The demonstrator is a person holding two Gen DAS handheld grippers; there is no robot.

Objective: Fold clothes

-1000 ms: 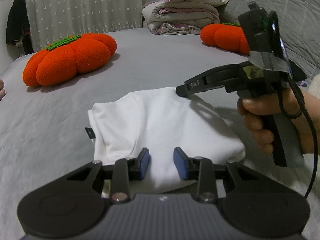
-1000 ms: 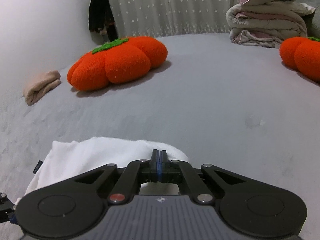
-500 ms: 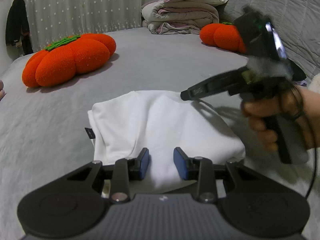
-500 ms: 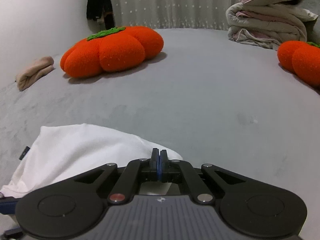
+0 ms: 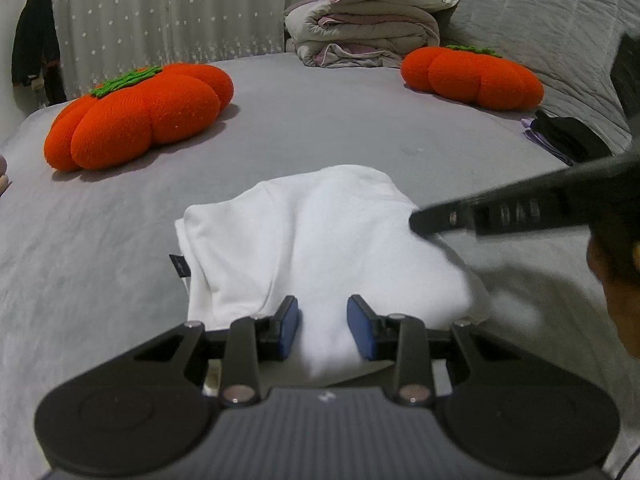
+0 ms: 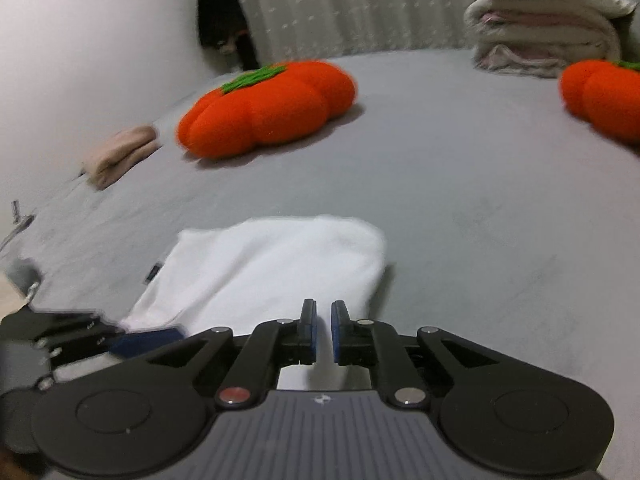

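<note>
My left gripper (image 5: 323, 327) sits part-open over the near edge of the folded white garment (image 5: 320, 236), whose long axis runs away from me on the grey bed (image 5: 320, 120), while my right gripper (image 6: 324, 330), jaws just opening and empty, hovers at its right side.

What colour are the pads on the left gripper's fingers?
Blue pads on black fingers, clearest in the left wrist view.
</note>
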